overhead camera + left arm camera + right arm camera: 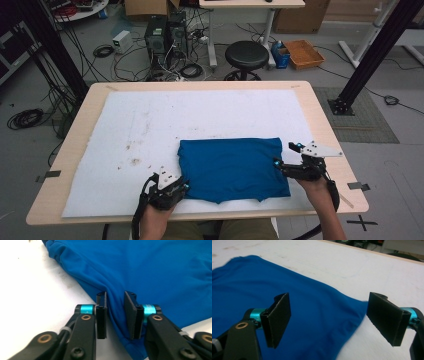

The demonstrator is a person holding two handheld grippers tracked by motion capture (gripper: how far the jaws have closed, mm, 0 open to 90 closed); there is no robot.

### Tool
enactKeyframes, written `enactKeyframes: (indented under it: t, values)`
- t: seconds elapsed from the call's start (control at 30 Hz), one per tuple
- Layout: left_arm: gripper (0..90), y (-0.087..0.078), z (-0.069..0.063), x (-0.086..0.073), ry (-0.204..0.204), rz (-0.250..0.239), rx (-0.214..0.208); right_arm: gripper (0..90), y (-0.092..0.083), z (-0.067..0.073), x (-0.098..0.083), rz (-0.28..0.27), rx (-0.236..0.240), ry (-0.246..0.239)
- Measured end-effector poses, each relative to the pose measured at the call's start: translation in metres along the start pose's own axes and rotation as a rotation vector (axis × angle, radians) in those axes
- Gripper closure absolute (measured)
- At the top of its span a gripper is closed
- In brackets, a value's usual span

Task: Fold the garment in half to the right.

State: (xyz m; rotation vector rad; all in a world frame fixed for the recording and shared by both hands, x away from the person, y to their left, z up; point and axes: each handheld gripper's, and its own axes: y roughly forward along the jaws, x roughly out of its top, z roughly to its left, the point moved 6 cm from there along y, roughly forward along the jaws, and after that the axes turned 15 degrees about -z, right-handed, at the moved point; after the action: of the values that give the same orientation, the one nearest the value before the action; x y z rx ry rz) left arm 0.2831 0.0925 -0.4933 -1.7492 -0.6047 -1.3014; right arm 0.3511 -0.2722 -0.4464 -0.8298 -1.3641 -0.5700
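Folded blue garment (232, 169) flat on white table cover (150, 125), near front edge. Left gripper (115, 315) at its near-left corner, jaws narrowed around a raised fold, pads not visibly pressing. Right gripper (337, 320) spread wide over its right edge, holding nothing

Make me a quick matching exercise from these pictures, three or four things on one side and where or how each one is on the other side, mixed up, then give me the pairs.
Things:
1. blue garment
2. left gripper
3. right gripper
4. black stool

States or places:
A. on the floor beyond the table's far edge
B. jaws wide apart above the cloth's edge
C. lying folded on the white sheet
D. jaws narrowed around a raised fold of cloth

Pairs: 1-C, 2-D, 3-B, 4-A
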Motion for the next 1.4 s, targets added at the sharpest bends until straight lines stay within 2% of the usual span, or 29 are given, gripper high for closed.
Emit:
enactKeyframes:
  t: [0.07, 0.1, 0.17, 0.2, 0.23, 0.27, 0.33, 0.37, 0.4, 0.47, 0.5, 0.57, 0.6, 0.67, 0.73, 0.77, 0.8, 0.87, 0.9, 0.93, 1.0, 1.03, 1.07, 1.1, 1.13, 1.2, 1.3, 1.37, 1.4]
  values:
    - [80.5, 0.000, 0.003, -0.001, -0.037, -0.009, -0.013, 19.2, 0.005, 0.005, 0.006, -0.007, 0.022, 0.000]
    - [82.4, -0.001, 0.004, -0.001, -0.056, -0.013, -0.023, 19.2, 0.012, 0.011, 0.012, -0.009, 0.048, 0.000]
    - [84.0, -0.001, 0.005, -0.001, -0.076, -0.013, -0.032, 19.2, 0.021, 0.018, 0.018, 0.001, 0.065, 0.006]
    - [84.0, -0.001, 0.005, -0.001, -0.075, -0.010, -0.034, 19.2, 0.021, 0.018, 0.018, 0.001, 0.065, 0.006]
    - [84.3, -0.001, 0.005, -0.001, -0.071, -0.010, -0.035, 19.2, 0.033, 0.028, 0.025, -0.005, 0.096, 0.005]
    - [84.3, -0.001, 0.006, -0.001, -0.070, -0.007, -0.039, 19.2, 0.033, 0.028, 0.025, -0.005, 0.096, 0.005]
    - [84.5, -0.001, 0.006, -0.001, -0.073, -0.005, -0.042, 19.2, 0.046, 0.040, 0.032, 0.008, 0.127, 0.004]
    - [84.5, -0.001, 0.006, 0.000, -0.068, -0.004, -0.043, 19.2, 0.064, 0.052, 0.039, 0.026, 0.169, -0.018]
    - [84.5, -0.001, 0.006, 0.000, -0.063, -0.002, -0.044, 19.2, 0.064, 0.052, 0.039, 0.026, 0.169, -0.018]
    - [84.5, -0.001, 0.007, 0.000, -0.066, 0.003, -0.050, 19.2, 0.087, 0.064, 0.046, 0.067, 0.196, -0.036]
    - [84.5, -0.001, 0.007, 0.000, -0.073, 0.006, -0.054, 19.2, 0.112, 0.076, 0.055, 0.106, 0.220, -0.063]
    - [84.5, -0.001, 0.007, 0.000, -0.084, 0.005, -0.057, 19.3, 0.138, 0.090, 0.061, 0.142, 0.238, -0.089]
    - [84.5, -0.001, 0.008, 0.000, -0.083, 0.007, -0.059, 19.3, 0.138, 0.090, 0.061, 0.142, 0.238, -0.089]
    - [84.5, -0.001, 0.008, 0.000, -0.086, 0.005, -0.060, 19.5, 0.164, 0.105, 0.062, 0.184, 0.260, -0.105]
    - [84.5, -0.001, 0.008, 0.000, -0.095, 0.007, -0.064, 23.2, 0.188, 0.121, 0.059, 0.235, 0.286, -0.136]
    - [84.4, -0.001, 0.009, 0.000, -0.099, 0.006, -0.065, 25.3, 0.209, 0.136, 0.053, 0.280, 0.311, -0.168]
    - [84.4, -0.001, 0.009, 0.000, -0.104, 0.004, -0.064, 25.3, 0.209, 0.136, 0.053, 0.280, 0.311, -0.168]
    - [84.3, -0.001, 0.009, 0.000, -0.109, 0.005, -0.069, 26.3, 0.225, 0.150, 0.045, 0.327, 0.323, -0.198]
    - [84.1, -0.001, 0.010, 0.000, -0.111, 0.007, -0.070, 29.6, 0.238, 0.162, 0.039, 0.360, 0.328, -0.218]
    - [84.1, -0.001, 0.010, 0.000, -0.113, 0.006, -0.073, 29.6, 0.238, 0.162, 0.039, 0.360, 0.328, -0.218]
    - [84.0, -0.001, 0.010, 0.000, -0.116, 0.004, -0.075, 33.7, 0.249, 0.168, 0.032, 0.381, 0.327, -0.231]
    - [83.9, -0.001, 0.010, 0.000, -0.116, 0.004, -0.075, 41.2, 0.257, 0.170, 0.021, 0.433, 0.327, -0.254]
    - [83.9, -0.001, 0.010, 0.000, -0.119, 0.004, -0.075, 41.2, 0.257, 0.170, 0.021, 0.433, 0.327, -0.254]
    - [83.9, -0.001, 0.010, 0.000, -0.121, 0.004, -0.075, 45.3, 0.259, 0.171, 0.016, 0.463, 0.335, -0.275]
    - [83.9, -0.001, 0.010, 0.000, -0.122, 0.002, -0.075, 47.9, 0.261, 0.172, 0.013, 0.469, 0.337, -0.265]
    - [83.9, -0.001, 0.010, -0.001, -0.119, 0.000, -0.073, 61.6, 0.262, 0.175, 0.014, 0.465, 0.369, -0.259]
    - [84.0, -0.001, 0.010, -0.001, -0.117, 0.000, -0.073, 80.2, 0.259, 0.183, 0.014, 0.460, 0.423, -0.347]
    - [84.2, -0.001, 0.010, 0.000, -0.112, 0.003, -0.073, 85.7, 0.258, 0.183, 0.014, 0.466, 0.424, -0.334]
    - [84.2, -0.001, 0.010, 0.000, -0.111, 0.004, -0.073, 85.7, 0.258, 0.183, 0.014, 0.466, 0.424, -0.334]
